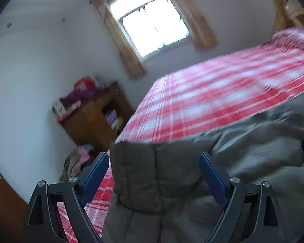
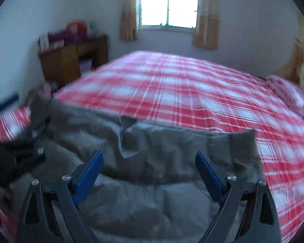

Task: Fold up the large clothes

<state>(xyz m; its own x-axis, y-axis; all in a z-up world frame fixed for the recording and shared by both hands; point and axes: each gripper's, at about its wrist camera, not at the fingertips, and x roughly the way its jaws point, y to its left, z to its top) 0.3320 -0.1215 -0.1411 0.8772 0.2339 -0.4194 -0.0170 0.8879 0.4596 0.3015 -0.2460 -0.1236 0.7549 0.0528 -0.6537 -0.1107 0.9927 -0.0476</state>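
A large grey quilted jacket (image 1: 172,174) lies spread on the near part of a bed with a red and white plaid sheet (image 1: 212,97). My left gripper (image 1: 154,174) is open and empty, its blue pads spread above the jacket's left corner near the bed edge. In the right wrist view the same jacket (image 2: 152,162) lies across the near bed (image 2: 182,93). My right gripper (image 2: 150,172) is open and empty over the jacket's right half. The left gripper (image 2: 30,133) shows blurred at the left edge.
A wooden cabinet (image 1: 95,119) with boxes and books stands against the wall left of the bed, with clothes (image 1: 79,160) heaped on the floor beside it. A window (image 2: 168,4) with curtains is behind the bed. A plaid pillow (image 2: 291,95) lies at the right.
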